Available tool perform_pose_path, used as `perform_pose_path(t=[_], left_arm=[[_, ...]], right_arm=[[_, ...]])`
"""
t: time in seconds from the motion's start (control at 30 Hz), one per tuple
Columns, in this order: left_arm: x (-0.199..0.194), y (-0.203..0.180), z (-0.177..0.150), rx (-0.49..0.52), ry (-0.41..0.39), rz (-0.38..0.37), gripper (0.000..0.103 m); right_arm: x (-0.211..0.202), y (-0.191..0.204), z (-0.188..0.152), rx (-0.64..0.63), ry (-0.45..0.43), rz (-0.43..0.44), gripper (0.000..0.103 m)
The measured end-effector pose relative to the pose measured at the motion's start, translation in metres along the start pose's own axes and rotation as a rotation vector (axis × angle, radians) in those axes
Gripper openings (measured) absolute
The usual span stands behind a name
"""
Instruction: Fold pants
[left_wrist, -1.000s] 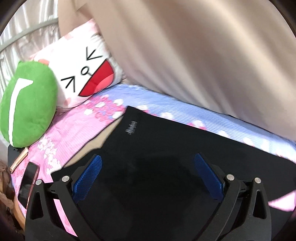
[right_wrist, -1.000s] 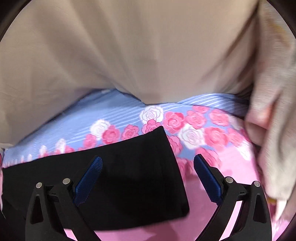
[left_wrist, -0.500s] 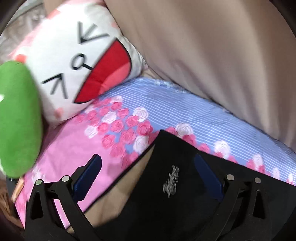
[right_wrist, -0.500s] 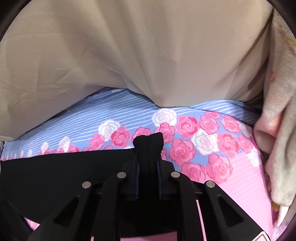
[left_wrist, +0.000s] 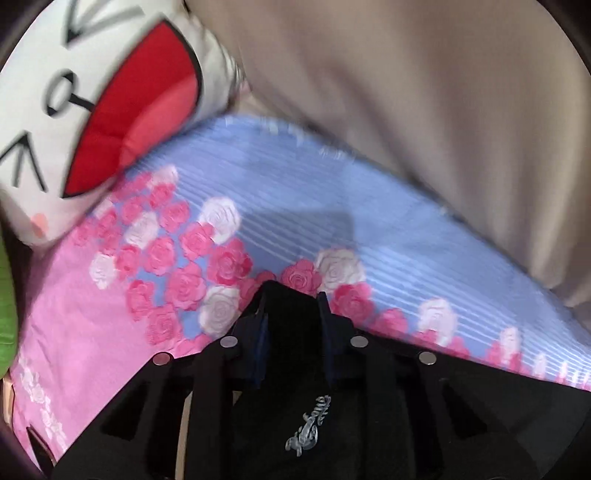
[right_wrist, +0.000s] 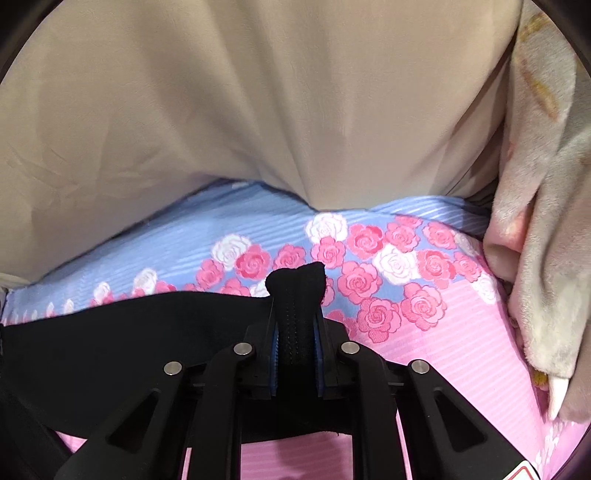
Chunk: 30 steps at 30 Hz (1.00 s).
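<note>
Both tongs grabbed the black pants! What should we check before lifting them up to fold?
1. Left tongs pinch a corner of the pants: ok.
2. Right tongs pinch a bunched corner of the pants: ok.
3. No rose bedsheet caught in the right grip: ok.
4. No rose bedsheet caught in the left grip: cannot tell, blurry.
5. Cartoon pillow off the pants: ok.
6. Pants flat between the grips: cannot tell.

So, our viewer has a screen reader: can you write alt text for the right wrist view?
The right gripper is shut on a bunched corner of the black pants, which lie on a pink and blue rose-print bedsheet. Beige curtain fills the background.
</note>
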<state>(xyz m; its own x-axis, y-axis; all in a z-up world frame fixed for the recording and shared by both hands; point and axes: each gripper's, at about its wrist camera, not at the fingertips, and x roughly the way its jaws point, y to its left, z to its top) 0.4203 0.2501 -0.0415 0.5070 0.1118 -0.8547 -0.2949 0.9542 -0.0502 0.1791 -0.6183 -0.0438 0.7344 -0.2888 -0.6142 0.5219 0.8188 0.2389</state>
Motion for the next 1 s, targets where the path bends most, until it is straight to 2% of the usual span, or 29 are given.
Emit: perform_pose_path(t=[0.1, 0.2, 0.33, 0.4, 0.47, 0.57, 0.63, 0.7, 0.73, 0.77, 0.8, 0.83, 0.9, 1.0], left_arm=[[-0.061, 0.011, -0.011, 0.007, -0.094, -0.084, 0.021], [-0.135, 0.025, -0.040, 0.049, -0.179, -0.139, 0.021], [-0.207, 0.049, -0.097, 0.116, -0.235, -0.131, 0.021], [-0.219, 0.065, -0.121, 0.127, -0.226, -0.101, 0.022], [-0.217, 0.080, -0.146, 0.124, -0.196, -0.062, 0.023], [-0.186, 0.098, -0.184, 0.118, -0.079, -0.021, 0.029], [-0.164, 0.109, -0.195, 0.094, -0.044, 0.021, 0.045], [-0.162, 0.117, -0.205, 0.035, -0.041, 0.039, 0.058], [-0.168, 0.123, -0.209, -0.018, -0.056, -0.001, 0.068], [-0.174, 0.125, -0.211, -0.043, -0.065, -0.039, 0.076], [-0.179, 0.129, -0.215, -0.084, -0.075, -0.098, 0.092], [-0.183, 0.129, -0.218, -0.109, -0.073, -0.130, 0.095], [-0.179, 0.124, -0.224, -0.125, -0.050, -0.189, 0.095], [-0.159, 0.110, -0.228, -0.148, 0.000, -0.201, 0.095]], right_arm=[[-0.030, 0.004, -0.001, -0.024, -0.047, 0.010, 0.012], [-0.073, 0.007, -0.009, -0.056, -0.102, 0.035, 0.011], [-0.133, 0.003, -0.034, -0.088, -0.175, 0.074, 0.011], [-0.158, -0.003, -0.056, -0.104, -0.186, 0.085, 0.011], [-0.173, -0.011, -0.087, -0.131, -0.167, 0.073, 0.011], [-0.166, -0.026, -0.134, -0.148, -0.076, 0.038, 0.012], [-0.155, -0.036, -0.159, -0.139, -0.011, 0.009, 0.016], [-0.155, -0.041, -0.176, -0.119, -0.004, -0.007, 0.019], [-0.158, -0.042, -0.181, -0.110, -0.010, -0.005, 0.022], [-0.163, -0.041, -0.185, -0.103, -0.021, -0.006, 0.030], [-0.172, -0.040, -0.188, -0.101, -0.045, -0.030, 0.038], [-0.178, -0.038, -0.189, -0.102, -0.061, -0.044, 0.039], [-0.191, -0.038, -0.193, -0.087, -0.093, -0.055, 0.041], [-0.211, -0.040, -0.200, -0.032, -0.138, -0.049, 0.047]])
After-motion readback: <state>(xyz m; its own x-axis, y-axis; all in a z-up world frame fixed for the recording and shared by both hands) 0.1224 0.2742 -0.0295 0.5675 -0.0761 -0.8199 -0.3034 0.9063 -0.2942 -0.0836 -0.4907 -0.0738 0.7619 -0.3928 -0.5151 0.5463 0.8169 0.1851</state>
